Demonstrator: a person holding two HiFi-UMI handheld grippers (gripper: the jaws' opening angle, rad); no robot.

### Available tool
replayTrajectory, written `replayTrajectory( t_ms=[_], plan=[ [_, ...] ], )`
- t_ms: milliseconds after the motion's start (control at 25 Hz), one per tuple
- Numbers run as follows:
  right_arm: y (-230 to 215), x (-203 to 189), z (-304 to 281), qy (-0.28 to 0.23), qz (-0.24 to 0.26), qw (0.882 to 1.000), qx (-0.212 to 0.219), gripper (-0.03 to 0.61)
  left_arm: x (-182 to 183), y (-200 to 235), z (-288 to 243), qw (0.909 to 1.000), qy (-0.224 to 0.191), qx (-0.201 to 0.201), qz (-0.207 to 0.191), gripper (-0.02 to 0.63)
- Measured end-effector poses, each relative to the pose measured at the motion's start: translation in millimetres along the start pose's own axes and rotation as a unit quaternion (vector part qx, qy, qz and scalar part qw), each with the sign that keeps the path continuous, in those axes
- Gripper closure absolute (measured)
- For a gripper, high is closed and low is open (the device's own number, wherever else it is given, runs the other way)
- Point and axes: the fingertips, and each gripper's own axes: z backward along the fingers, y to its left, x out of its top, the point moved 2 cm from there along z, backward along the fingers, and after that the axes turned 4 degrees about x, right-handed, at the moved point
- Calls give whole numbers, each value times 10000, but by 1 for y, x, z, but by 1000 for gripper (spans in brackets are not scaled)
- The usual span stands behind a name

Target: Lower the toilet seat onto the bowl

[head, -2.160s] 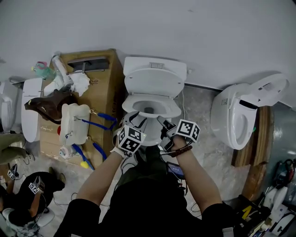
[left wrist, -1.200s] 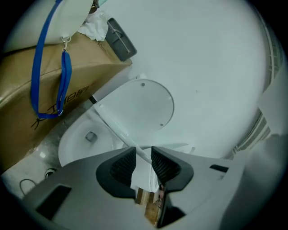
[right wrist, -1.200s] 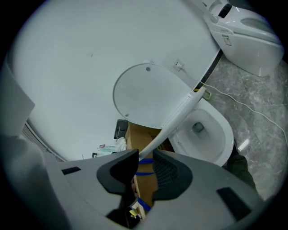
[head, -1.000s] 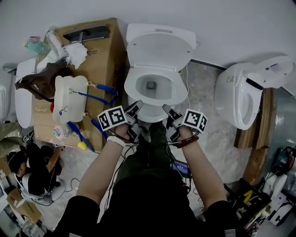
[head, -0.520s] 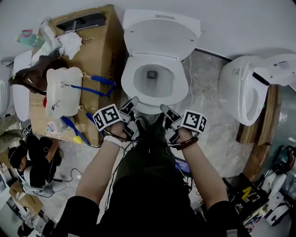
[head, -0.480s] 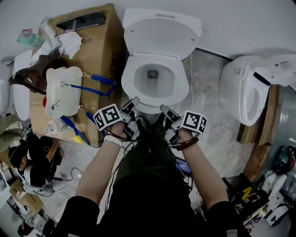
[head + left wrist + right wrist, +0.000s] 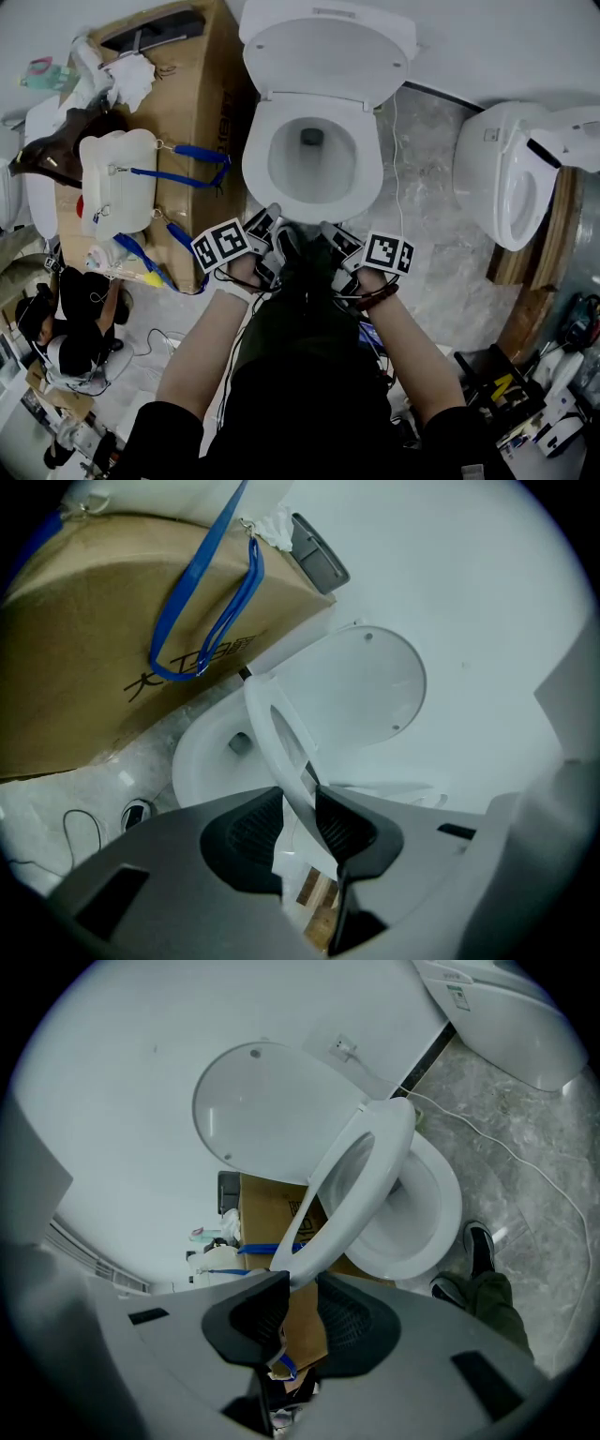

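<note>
A white toilet stands in front of me with its lid (image 7: 323,47) upright against the wall. The seat ring (image 7: 281,199) is hinged at the back and tilts down over the bowl (image 7: 310,159). My left gripper (image 7: 267,217) and right gripper (image 7: 328,230) meet at the seat's front edge. In the left gripper view the thin seat rim (image 7: 281,733) runs between the pads of the left gripper (image 7: 298,822), whose jaws are closing on it. In the right gripper view the seat (image 7: 361,1194) slants above the bowl (image 7: 427,1213), with its front end pinched by the right gripper (image 7: 302,1307).
A cardboard box (image 7: 187,112) stands left of the toilet, with a white jug with blue straps (image 7: 112,183) on it. A second toilet (image 7: 511,178) stands at the right. A person crouches at lower left (image 7: 70,328). A cable (image 7: 398,178) lies on the marbled floor.
Both grippers have come lower and closer to me with the seat's front edge. The head view has moved forward over the toilet.
</note>
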Motion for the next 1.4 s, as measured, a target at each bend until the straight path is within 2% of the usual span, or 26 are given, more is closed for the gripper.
replayTrajectory(
  t_ms=[920,1400],
  plan=[
    [-105,-38,-34,851,78,9938,-709,469,-39,92,-43,9955,574,756,-10,497],
    [-150,-45,-52,1086,73,9889,-1016,479,-51,130,-69,9923,777,963,14,497]
  ],
)
